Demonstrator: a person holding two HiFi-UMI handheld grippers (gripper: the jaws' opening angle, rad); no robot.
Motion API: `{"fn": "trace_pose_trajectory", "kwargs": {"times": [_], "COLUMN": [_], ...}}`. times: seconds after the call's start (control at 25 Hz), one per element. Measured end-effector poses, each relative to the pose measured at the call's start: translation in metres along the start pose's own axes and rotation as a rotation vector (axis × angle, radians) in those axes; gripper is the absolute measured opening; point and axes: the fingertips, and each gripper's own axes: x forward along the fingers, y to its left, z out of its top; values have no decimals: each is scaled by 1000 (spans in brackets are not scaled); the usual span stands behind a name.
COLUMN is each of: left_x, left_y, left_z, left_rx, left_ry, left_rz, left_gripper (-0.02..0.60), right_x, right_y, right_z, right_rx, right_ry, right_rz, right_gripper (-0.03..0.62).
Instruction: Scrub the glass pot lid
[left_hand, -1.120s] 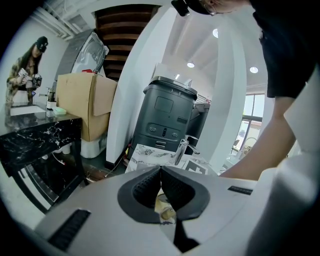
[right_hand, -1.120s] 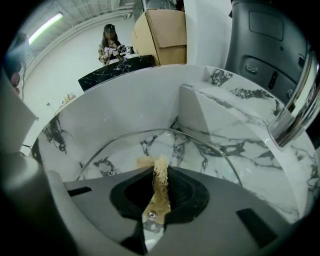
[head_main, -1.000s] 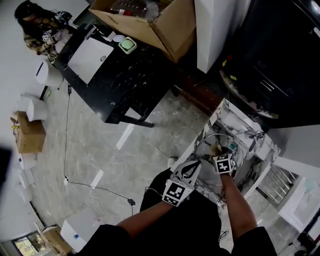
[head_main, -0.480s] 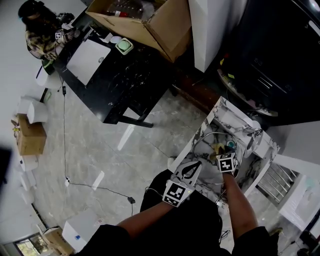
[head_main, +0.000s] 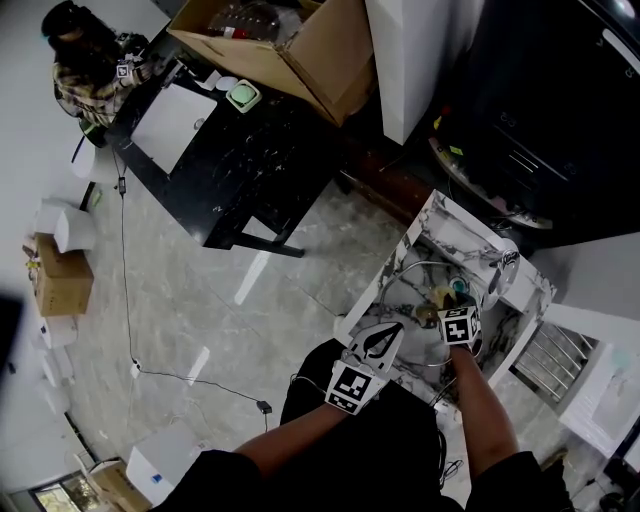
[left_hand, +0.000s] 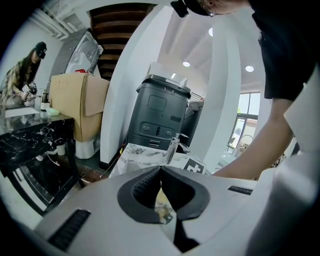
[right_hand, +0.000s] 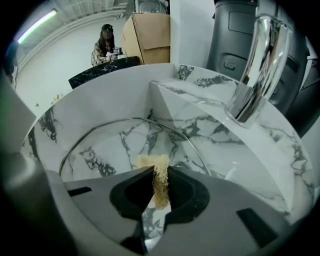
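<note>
The glass pot lid (head_main: 412, 288) stands tilted in a small white marble sink (head_main: 440, 225). Its metal rim (right_hand: 100, 131) arcs across the right gripper view. My right gripper (right_hand: 160, 172) is shut on a beige scrub sponge (right_hand: 159, 186), whose tip presses against the glass. In the head view this gripper (head_main: 447, 312) is over the lid's near right part. My left gripper (head_main: 390, 332) is at the lid's near left edge. Its jaws (left_hand: 161, 172) are closed, with what looks like a thin pane of glass between them.
A chrome faucet (right_hand: 255, 70) rises at the sink's far right corner. Behind the sink stands a dark grey machine (left_hand: 160, 115). A black marble table (head_main: 250, 150), a cardboard box (head_main: 300, 40) and a person (head_main: 85, 65) are across the floor.
My right gripper has slid the sponge a little way across the lid. The left gripper has held still.
</note>
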Motion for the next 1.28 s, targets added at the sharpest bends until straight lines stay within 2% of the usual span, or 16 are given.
{"fn": "trace_pose_trajectory", "kwargs": {"times": [0.44,0.72,1.08,1.28], "left_x": [0,-2,-13,-20], "left_y": [-17,-28,-13,-13], "left_z": [-2,-1,-2,-5], "left_rx": [11,6,-19,-14], "left_ry": [-3,-13,-24,-19], "left_rz": [-31,-68,-46,-72], "left_gripper": [16,17,16,15], "right_x": [-11,-22,-37,-43], "right_y": [-19,-25,-19,-8], "right_z": [-26,-44,-63,-73], "right_rx": [32,102,112,115], "right_ry": [21,17,44,65], "right_rz": [-52,-84,-92,-99], "right_gripper": [60,60,60,60]}}
